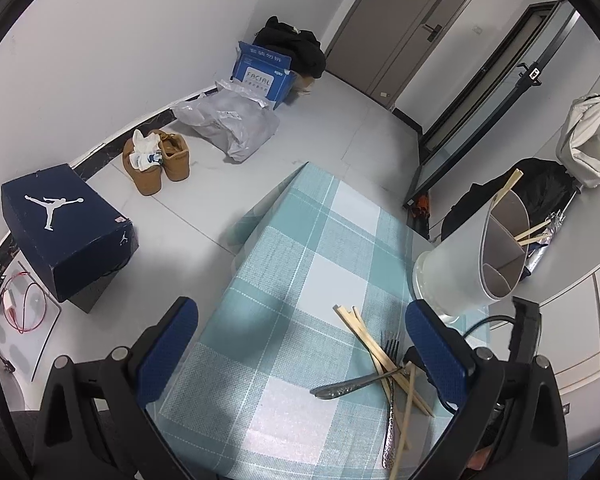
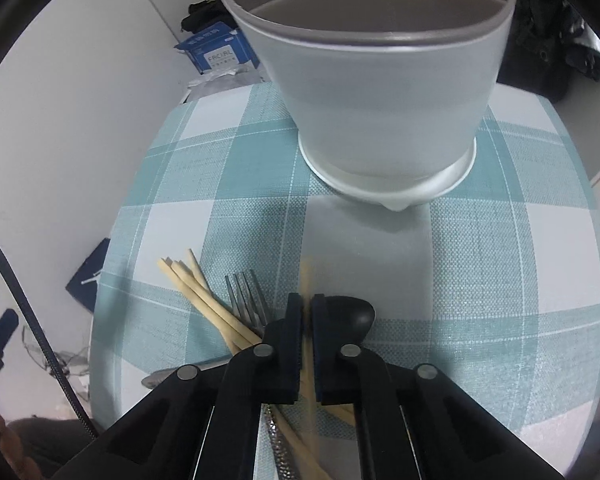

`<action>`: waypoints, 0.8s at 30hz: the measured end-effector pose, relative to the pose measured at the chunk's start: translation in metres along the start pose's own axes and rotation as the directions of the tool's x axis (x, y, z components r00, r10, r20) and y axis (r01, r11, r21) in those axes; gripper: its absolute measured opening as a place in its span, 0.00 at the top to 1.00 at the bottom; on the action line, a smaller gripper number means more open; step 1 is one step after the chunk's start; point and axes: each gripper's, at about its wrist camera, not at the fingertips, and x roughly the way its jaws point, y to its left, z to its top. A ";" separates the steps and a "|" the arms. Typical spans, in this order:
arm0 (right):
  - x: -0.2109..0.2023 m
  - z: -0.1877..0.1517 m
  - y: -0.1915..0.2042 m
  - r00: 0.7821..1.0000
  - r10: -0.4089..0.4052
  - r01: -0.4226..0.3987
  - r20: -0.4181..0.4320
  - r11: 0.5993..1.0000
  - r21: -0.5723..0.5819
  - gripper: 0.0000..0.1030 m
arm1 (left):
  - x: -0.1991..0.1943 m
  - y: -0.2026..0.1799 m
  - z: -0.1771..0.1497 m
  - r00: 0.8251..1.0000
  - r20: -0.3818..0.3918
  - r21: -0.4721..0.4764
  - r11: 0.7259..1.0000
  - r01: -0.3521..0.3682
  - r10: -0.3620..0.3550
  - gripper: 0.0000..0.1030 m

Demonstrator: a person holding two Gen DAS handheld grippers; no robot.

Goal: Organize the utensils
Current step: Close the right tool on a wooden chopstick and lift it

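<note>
My right tongs are pressed nearly together, pinching a single pale chopstick that runs up between the pads; it looks blurred beyond the tips. My left tongs are spread wide, with nothing between the blue pads, and they hang over the near part of the bench, which is covered with a teal and white checked cloth.

The remaining utensils lie in a loose heap on the cloth. Several chopsticks fan out, their ends pointing away from me, and a metal fork lies across them with its tines toward the holder. A black spoon shows just beside the right pad of my right tongs. A second metal handle crosses the heap sideways.

The white utensil holder stands upright on its saucer-like base at the far right of the bench, past the heap. Inside, grey dividers split it into compartments, and in the left view a few chopsticks already lean in the far compartment.

On the floor to the left are a dark blue shoe box, a pair of tan shoes, a plastic bag and a blue carton.
</note>
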 end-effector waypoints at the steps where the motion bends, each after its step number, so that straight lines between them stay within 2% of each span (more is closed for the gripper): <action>1: -0.002 0.000 0.000 1.000 0.007 -0.007 0.009 1.000 -0.009 0.97 | 0.000 0.000 0.000 1.000 0.000 0.001 1.000 -0.001 0.001 0.01; 7: -0.020 -0.001 -0.010 0.999 0.023 -0.022 0.047 0.999 -0.023 0.97 | 0.000 -0.003 -0.001 1.000 0.019 0.035 0.999 -0.017 0.016 0.01; 14: -0.053 -0.007 -0.036 0.988 0.095 -0.099 0.121 0.995 0.029 0.97 | 0.002 -0.016 -0.009 0.999 0.023 0.109 0.994 -0.029 0.026 0.01; 17: -0.066 -0.012 -0.051 0.979 0.128 -0.140 0.161 0.988 0.060 0.97 | 0.005 -0.027 -0.016 0.999 0.017 0.174 0.984 -0.031 0.029 0.01; 20: -0.074 -0.015 -0.062 0.970 0.159 -0.178 0.186 0.980 0.090 0.97 | 0.009 -0.034 -0.022 1.000 -0.020 0.211 0.977 0.003 0.001 0.01; 24: -0.081 -0.021 -0.081 0.944 0.230 -0.268 0.237 0.953 0.144 0.97 | 0.019 -0.044 -0.036 0.998 -0.055 0.284 0.959 -0.001 0.018 0.01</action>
